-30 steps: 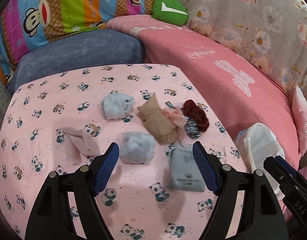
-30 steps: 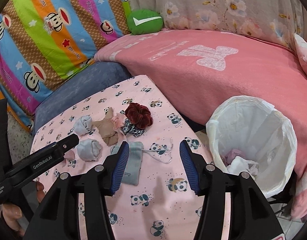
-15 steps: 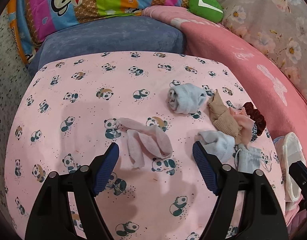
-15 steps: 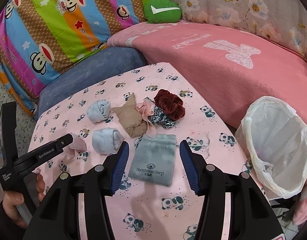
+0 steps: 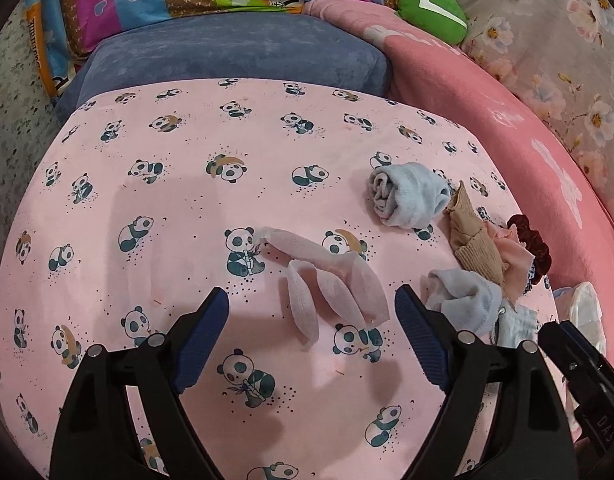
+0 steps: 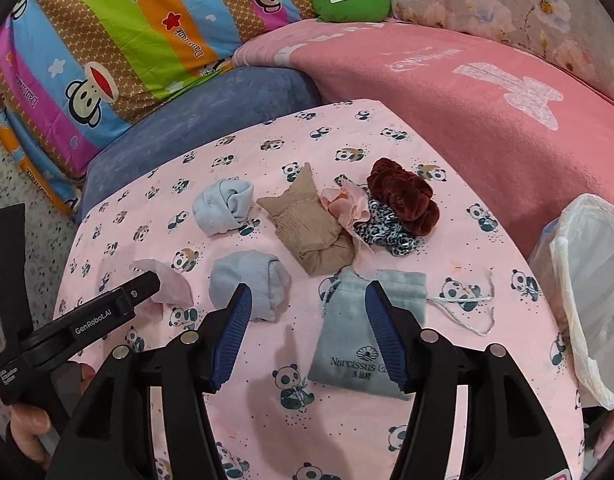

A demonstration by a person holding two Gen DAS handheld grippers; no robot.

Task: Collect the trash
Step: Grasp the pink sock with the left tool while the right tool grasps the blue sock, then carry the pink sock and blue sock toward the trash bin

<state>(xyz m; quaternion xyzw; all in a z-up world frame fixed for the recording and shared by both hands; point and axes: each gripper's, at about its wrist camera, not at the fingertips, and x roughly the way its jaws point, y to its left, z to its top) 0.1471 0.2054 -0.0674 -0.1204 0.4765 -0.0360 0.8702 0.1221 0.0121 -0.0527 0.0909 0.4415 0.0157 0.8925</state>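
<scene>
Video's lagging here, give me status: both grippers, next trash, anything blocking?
Left gripper open over pink sock. Right gripper open, empty, above grey pouch; both jaws just widened. Bin bag right, nothing blocking.

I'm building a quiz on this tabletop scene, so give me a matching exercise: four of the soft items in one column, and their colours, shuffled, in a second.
Things:
1. drawstring pouch
2. velvet scrunchie
3. sheer sock
4. crumpled stocking

Colours:
A. dark red
B. tan
C. grey
D. pale pink

Pairs: 1-C, 2-A, 3-D, 4-B
</scene>
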